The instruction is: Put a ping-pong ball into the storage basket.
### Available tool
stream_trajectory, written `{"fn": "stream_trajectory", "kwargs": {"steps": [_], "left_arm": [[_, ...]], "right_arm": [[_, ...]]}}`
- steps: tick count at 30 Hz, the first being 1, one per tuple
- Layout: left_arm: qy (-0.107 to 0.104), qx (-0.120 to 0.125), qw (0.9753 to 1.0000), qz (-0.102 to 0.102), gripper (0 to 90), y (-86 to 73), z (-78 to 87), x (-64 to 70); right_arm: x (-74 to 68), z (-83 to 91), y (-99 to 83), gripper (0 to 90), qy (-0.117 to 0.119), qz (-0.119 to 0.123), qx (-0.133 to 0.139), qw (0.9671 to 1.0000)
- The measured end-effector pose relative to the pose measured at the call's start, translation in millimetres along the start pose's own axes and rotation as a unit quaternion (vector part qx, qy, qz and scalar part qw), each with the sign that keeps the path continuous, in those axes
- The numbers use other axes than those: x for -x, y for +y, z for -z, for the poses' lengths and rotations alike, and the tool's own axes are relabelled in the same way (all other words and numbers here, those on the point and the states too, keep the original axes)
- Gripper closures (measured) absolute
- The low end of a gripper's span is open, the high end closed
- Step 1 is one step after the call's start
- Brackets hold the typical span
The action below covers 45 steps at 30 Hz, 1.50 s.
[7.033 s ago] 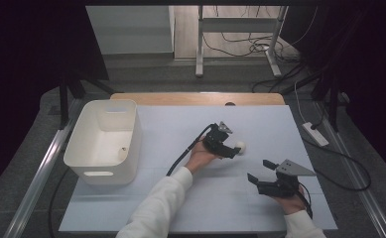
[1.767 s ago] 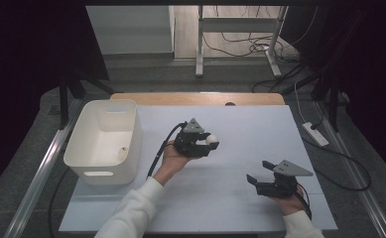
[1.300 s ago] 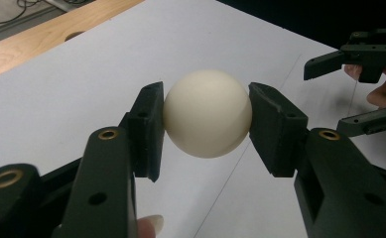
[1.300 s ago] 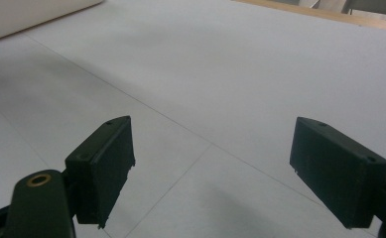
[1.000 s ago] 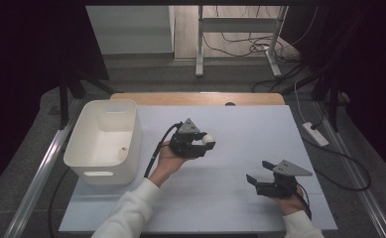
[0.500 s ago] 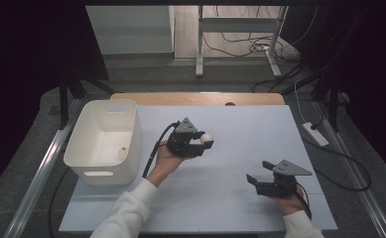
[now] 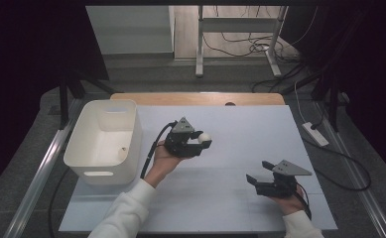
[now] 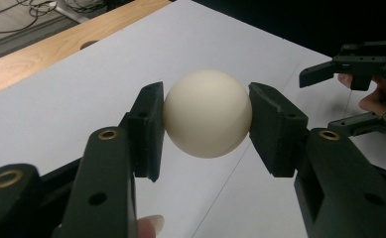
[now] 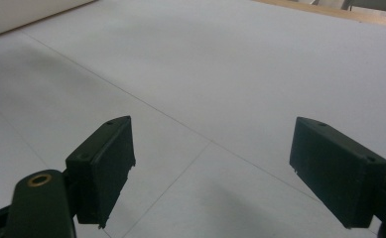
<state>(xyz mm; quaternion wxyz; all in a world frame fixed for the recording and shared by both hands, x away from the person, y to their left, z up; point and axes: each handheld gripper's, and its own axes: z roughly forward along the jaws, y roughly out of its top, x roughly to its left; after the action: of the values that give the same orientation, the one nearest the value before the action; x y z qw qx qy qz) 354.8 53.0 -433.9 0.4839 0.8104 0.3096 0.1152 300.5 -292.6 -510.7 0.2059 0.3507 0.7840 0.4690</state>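
L gripper (image 7: 204, 141) pinching a white ball (image 7: 205, 137) between both jaws; in the left gripper view the ball (image 8: 208, 113) sits squarely between the two black pads, one pad pressed to each side, held clear above the white table top (image 7: 240, 129). Gripper is over the mid part of the table, jaws pointing away from the bin toward the R side. Person's left hand (image 7: 161, 159) wraps the gripper body from below, white sleeve (image 7: 126, 213) behind it, black cable (image 7: 151, 148) trailing back off the gripper toward the near edge.

White plastic bin (image 7: 104, 141) sits behind the L gripper on its cable side, near but not touching; a small round object (image 7: 123, 148) lies on the bin floor, too small to tell what it is.

R gripper (image 7: 257, 173) spread wide, nothing between the jaws; the right gripper view shows the two pads far apart w/ bare table under them (image 9: 230, 64). It's low over the near-right part of the table, well apart from the L gripper and ball, grey 3-cornered plate (image 7: 290, 169) on top, right hand (image 7: 289, 202) gripping it from behind. In the left gripper view the R gripper (image 8: 329, 96) shows ahead of and beyond the ball, off to one side, jaws apart

Wooden strip (image 7: 200, 98) runs along the far table edge, beyond both grippers
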Motion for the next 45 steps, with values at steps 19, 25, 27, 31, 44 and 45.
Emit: {"fn": "stream_trajectory", "kwargs": {"steps": [19,25,27,31,44,45], "left_arm": [[0.004,0.004,1.0000,0.005,50.7,-3.2,6.1,-2.8],[0.005,0.005,0.9999,0.009,50.7,-5.0,9.0,-4.7],[0.005,0.008,0.9999,0.009,50.7,-4.6,10.1,-5.0],[0.005,0.008,0.9999,0.009,50.7,-4.5,10.8,-4.6],[0.004,0.007,0.9999,0.012,50.7,-7.6,10.1,-5.5],[0.005,0.007,0.9999,0.013,50.6,-8.4,9.6,-5.9]], "right_arm": [[-0.5,-0.5,-0.2,18.1,-0.002,0.004,-0.001,1.0000],[-0.6,-1.0,-0.3,18.1,-0.005,0.005,-0.005,1.0000],[-0.8,-1.3,-0.4,18.1,-0.004,0.004,-0.004,1.0000],[-0.9,-1.2,-0.4,18.1,-0.005,0.004,-0.005,1.0000],[-1.2,-2.2,-0.8,18.4,-0.009,0.005,-0.012,0.9999],[-1.4,-2.2,-0.8,18.4,-0.009,0.006,-0.012,0.9999]]}}
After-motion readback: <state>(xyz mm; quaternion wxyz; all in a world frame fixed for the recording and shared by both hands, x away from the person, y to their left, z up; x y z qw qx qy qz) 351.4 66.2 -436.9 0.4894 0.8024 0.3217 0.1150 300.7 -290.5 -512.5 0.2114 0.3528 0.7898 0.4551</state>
